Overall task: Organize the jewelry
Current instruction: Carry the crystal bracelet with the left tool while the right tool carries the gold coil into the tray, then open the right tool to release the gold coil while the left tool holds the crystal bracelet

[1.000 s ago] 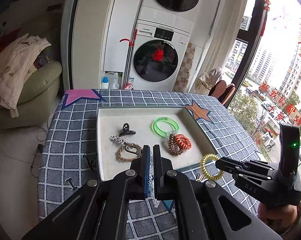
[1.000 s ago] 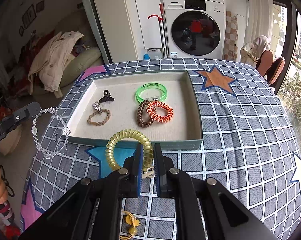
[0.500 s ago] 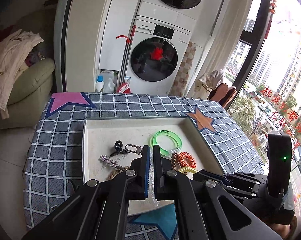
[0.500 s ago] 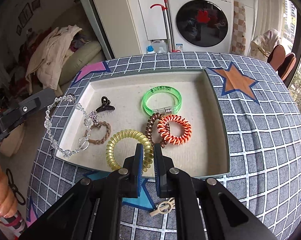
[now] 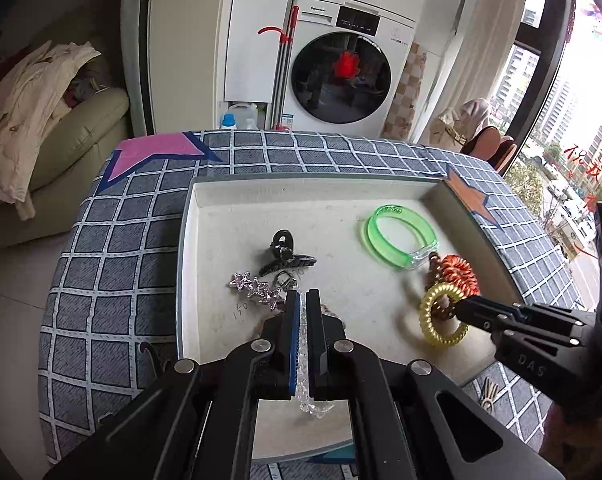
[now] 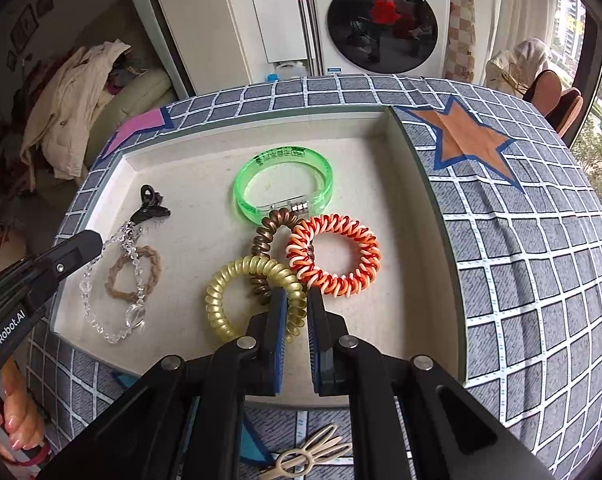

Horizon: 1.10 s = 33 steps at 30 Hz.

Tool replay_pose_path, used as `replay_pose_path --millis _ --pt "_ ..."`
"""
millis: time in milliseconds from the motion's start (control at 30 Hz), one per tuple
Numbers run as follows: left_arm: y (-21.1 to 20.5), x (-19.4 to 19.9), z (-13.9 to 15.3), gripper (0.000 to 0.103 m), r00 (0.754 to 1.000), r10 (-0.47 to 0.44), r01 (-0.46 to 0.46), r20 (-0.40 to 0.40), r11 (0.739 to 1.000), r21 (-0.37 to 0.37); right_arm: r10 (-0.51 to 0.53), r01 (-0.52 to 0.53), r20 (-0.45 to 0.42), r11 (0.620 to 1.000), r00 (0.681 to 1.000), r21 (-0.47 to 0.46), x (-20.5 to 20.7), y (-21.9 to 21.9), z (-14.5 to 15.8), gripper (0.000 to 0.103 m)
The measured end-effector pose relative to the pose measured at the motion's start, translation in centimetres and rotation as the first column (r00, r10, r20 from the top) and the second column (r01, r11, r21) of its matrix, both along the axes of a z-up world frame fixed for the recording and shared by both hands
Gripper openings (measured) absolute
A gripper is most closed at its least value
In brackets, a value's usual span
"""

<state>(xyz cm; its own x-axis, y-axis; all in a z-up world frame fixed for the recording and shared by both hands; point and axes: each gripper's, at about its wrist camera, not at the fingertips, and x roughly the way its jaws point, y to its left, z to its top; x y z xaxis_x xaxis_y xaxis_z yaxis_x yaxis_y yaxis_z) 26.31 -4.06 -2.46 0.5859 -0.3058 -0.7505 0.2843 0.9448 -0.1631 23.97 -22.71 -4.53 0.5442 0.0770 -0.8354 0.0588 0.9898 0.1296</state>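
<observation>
Left tongs [image 5: 303,300] are clenched on the clear bead bracelet [image 6: 113,284], which hangs over the tray [image 6: 417,184] near its left edge, draped across the braided tan hair tie [image 6: 135,270]; I can't tell whether the lowest beads touch the tray floor. Right tongs [image 6: 297,300] are clenched on the yellow spiral hair tie [image 6: 237,288], held low in the tray near its front edge, overlapping the brown spiral hair tie [image 6: 267,232] (touching or just above, can't tell).

Already in the tray:
- green translucent bangle [image 6: 283,184], toward the back, middle
- orange-and-white spiral hair tie [image 6: 335,254], right of centre, touching the brown one
- black claw clip [image 5: 285,254], left side, behind the tan hair tie
- silver star clip [image 5: 255,290], just beside the claw clip

Outside the tray: a beige hair clip [image 6: 309,454] lies on the checked tablecloth [image 6: 541,240] near the surface's front edge, below the right tongs.

A hand [image 6: 11,420] (fingers only, bottom-left corner of the right wrist view) grips the left tongs' handle.
</observation>
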Motion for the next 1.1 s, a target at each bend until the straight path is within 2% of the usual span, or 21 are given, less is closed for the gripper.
replay_pose_path --millis 233,367,700,767,833,900,1100 --pt "-0.6 0.0 -1.5 0.023 1.0 0.016 -0.016 0.003 0.995 0.094 -0.064 0.064 0.012 0.998 0.998 -0.021 1.3 -1.8 -0.3 0.011" --pt "-1.1 0.0 -2.1 0.023 1.0 0.013 -0.014 0.007 0.99 0.138 -0.061 0.062 0.024 0.997 0.998 -0.045 1.4 -1.6 -0.4 0.011" --pt "-1.3 -0.3 -2.0 0.023 1.0 0.011 -0.014 0.018 0.986 0.165 -0.058 0.058 0.013 0.998 0.998 -0.033 1.1 -1.4 -0.8 0.012" --pt "-1.4 -0.4 -1.8 0.023 1.0 0.013 -0.016 0.021 0.986 0.166 -0.055 0.055 0.009 0.998 0.998 -0.022 1.0 -1.5 -0.8 0.017" --pt "-1.4 -0.6 -1.7 0.023 1.0 0.015 -0.019 0.023 0.986 0.168 -0.052 0.052 0.009 0.999 0.999 -0.008 0.8 -1.6 -0.8 0.04" --pt "-1.5 -0.7 -1.5 0.023 0.999 0.018 -0.022 0.027 0.984 0.174 -0.058 0.058 0.039 0.998 0.998 0.005 0.3 -1.7 -0.4 0.049" --pt "-1.7 -1.4 -0.9 0.023 0.999 0.017 -0.026 0.048 0.983 0.181 -0.058 0.053 0.074 0.997 0.996 0.056 -0.9 -1.7 0.6 0.05"
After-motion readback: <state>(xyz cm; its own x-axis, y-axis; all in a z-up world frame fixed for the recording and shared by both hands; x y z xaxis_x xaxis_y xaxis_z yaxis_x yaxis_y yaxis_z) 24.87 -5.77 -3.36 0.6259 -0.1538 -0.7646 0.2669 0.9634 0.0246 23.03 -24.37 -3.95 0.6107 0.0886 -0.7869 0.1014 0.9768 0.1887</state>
